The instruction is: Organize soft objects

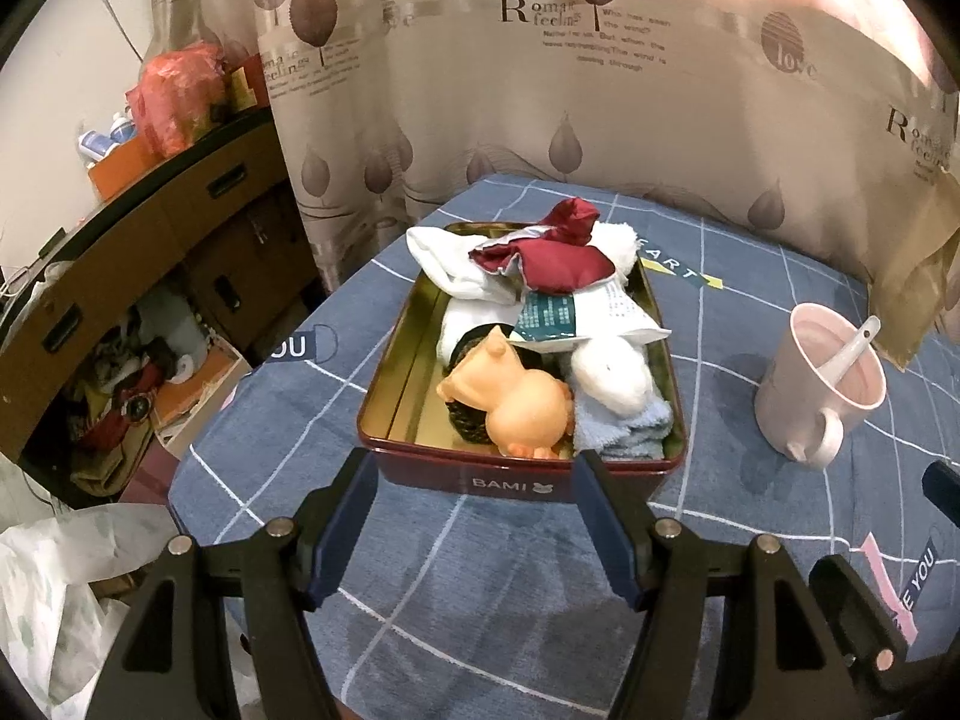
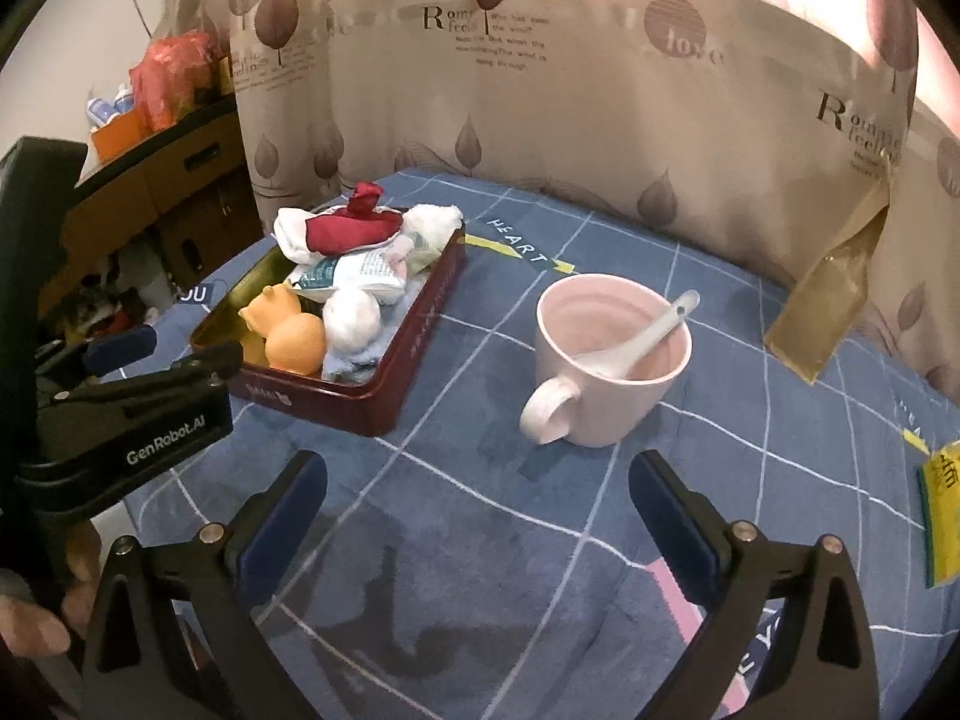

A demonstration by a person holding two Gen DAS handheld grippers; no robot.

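Maroon metal tin (image 1: 516, 483) heaped with soft cloths, both tools wide, empty.

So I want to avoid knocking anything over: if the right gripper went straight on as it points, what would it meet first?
Probably the pink mug with its spoon, straight ahead of the open right gripper; depth is uncertain.
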